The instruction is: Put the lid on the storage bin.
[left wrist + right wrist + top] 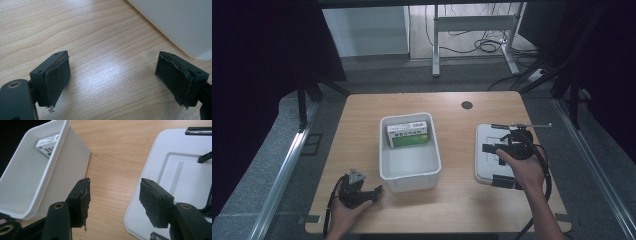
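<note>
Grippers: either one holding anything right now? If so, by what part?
Nothing held. Left gripper jaws stand open over bare table; right gripper jaws stand open, empty, between the white bin and the white lid.

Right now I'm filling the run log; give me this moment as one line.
left tongs: open, over bare table | right tongs: open, between bin and lid | box: in bin

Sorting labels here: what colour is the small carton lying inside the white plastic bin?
Green and white carton, clearest in the high view.
</note>
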A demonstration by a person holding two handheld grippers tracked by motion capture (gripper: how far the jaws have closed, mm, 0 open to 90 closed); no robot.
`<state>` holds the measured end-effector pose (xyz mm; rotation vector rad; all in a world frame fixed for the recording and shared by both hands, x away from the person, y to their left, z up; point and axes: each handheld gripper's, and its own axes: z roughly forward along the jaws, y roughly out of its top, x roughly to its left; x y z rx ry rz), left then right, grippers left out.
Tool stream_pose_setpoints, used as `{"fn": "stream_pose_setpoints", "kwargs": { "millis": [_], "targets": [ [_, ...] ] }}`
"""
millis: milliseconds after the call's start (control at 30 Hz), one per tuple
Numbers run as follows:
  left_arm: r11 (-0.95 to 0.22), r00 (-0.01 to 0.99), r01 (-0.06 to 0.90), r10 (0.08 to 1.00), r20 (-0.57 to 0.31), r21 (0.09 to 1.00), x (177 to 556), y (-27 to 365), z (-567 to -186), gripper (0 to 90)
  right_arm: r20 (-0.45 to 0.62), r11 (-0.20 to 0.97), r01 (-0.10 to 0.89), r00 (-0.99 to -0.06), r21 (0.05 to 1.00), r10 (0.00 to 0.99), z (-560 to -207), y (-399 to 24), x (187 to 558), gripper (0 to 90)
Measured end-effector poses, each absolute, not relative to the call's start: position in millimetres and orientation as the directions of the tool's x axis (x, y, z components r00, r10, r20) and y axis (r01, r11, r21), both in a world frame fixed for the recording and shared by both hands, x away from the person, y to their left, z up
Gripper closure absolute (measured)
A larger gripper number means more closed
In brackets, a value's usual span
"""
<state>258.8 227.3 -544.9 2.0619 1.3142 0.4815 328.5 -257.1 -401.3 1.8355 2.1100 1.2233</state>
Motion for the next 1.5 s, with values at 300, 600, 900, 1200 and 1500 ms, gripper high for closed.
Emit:
{"fn": "stream_pose_setpoints", "kwargs": {
  "millis": [300, 600, 900, 1200, 1500],
  "targets": [
    [-0.300, 0.436, 0.667, 0.900, -0.030, 0.682, 259, 228, -545, 12.5, 0.398, -0.035, 0.808, -0.252, 0.588, 0.882, -396, -266, 342, 42.3],
    [-0.300, 0.435, 0.667, 0.900, -0.030, 0.682, 259, 227, -545, 12.5, 0.386, -0.036, 0.818, -0.232, 0.574, 0.893, -388, -274, 350, 42.5],
    [-0.297, 0.433, 0.669, 0.901, -0.033, 0.682, 259, 227, -545, 12.5, 0.387, -0.056, 0.834, -0.195, 0.548, 0.901, -394, -285, 361, 42.5],
    [-0.297, 0.433, 0.669, 0.901, -0.033, 0.682, 259, 227, -545, 12.5, 0.358, -0.038, 0.848, -0.183, 0.529, 0.916, -396, -291, 376, 43.3],
    [-0.297, 0.433, 0.669, 0.901, -0.033, 0.682, 259, 227, -545, 12.5, 0.354, -0.057, 0.873, -0.137, 0.485, 0.925, -403, -303, 390, 43.9]
  ]
}}
